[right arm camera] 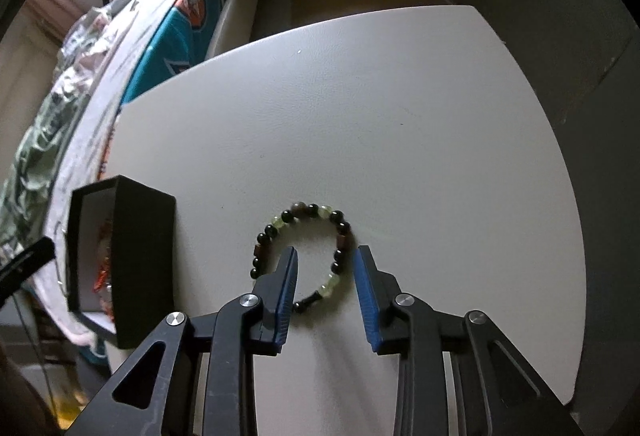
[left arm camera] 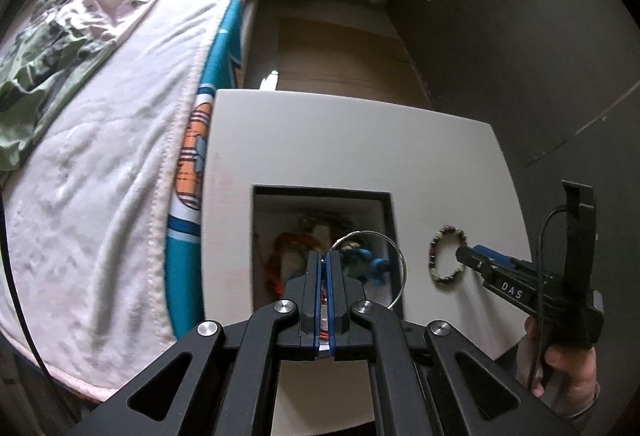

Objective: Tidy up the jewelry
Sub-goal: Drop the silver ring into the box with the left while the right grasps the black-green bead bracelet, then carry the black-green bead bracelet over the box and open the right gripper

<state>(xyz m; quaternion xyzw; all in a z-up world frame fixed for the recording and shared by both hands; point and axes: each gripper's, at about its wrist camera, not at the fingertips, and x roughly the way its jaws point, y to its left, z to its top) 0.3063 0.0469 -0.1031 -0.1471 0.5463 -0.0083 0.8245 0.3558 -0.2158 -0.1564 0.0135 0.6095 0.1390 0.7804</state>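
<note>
Your left hand-held gripper (left arm camera: 326,256) pinches a thin shiny wire ring (left arm camera: 394,256) over the black box (right arm camera: 136,256), while your right hand-held gripper (right arm camera: 325,256) is spread around the round bead bracelet (right arm camera: 308,212) on the smooth white surface (right arm camera: 400,116).

**White table beside the bed — a box and a bracelet on it**

The white table (right arm camera: 400,108) carries two things. A black open-topped box (right arm camera: 140,260) stands at its near left, by the edge that runs along the bed (left arm camera: 100,164); inside the box (left arm camera: 384,204) lies a jumble of coloured pieces, orange and blue among them, too blurred to name. Just right of the box, apart from it, a beaded bracelet (right arm camera: 304,252) lies flat on the tabletop — dark, pale green and brown beads in a ring. The far half and the right side of the table (left arm camera: 340,140) show bare white surface. The bed, left of the table, is covered with a white quilt and crumpled fabric.
</note>
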